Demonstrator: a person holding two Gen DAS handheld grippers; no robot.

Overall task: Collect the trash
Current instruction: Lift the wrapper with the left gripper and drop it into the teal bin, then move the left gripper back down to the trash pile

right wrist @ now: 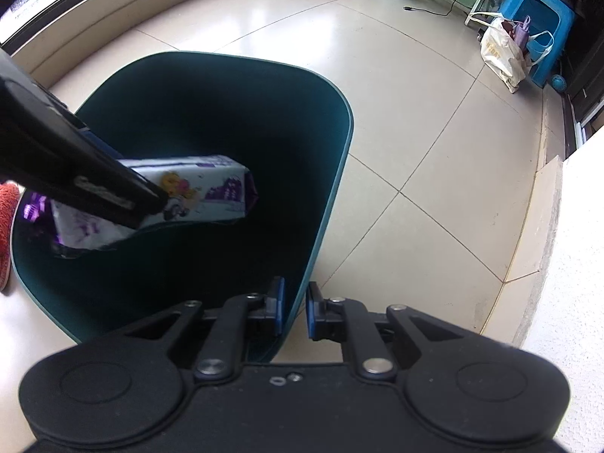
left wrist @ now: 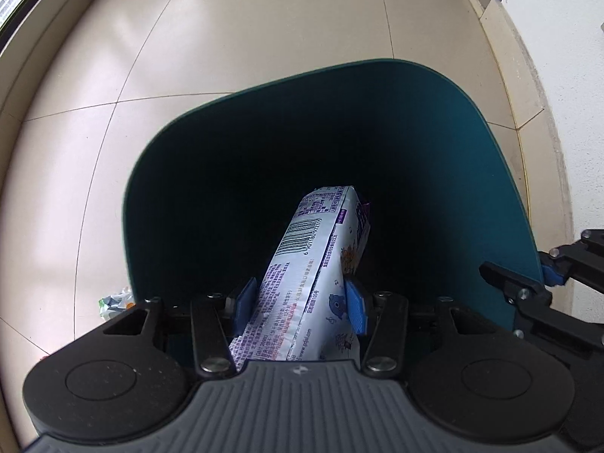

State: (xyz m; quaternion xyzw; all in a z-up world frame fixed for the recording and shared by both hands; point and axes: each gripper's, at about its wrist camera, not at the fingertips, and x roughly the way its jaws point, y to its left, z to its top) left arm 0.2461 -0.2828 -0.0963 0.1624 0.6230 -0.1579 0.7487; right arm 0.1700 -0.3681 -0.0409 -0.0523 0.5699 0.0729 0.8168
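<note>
Currently my left gripper (left wrist: pixel 300 302) jaws clench one snack wrapper (left wrist: pixel 302 264) centre-frame, over one teal bin (left wrist: pixel 472 143); right gripper (right wrist: pixel 293 307) jaws pinch the bin's rim.

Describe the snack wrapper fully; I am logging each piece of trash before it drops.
The snack wrapper is a long, glossy white plastic packet with purple print, a barcode, small text and cartoon figures. It looks puffed rather than flat, its near end crumpled. The left tongs are shut on its lower part, blue pads pressing both sides. It hangs over the opening of the dark teal bin, far end tilted into it, touching nothing else visible.
</note>
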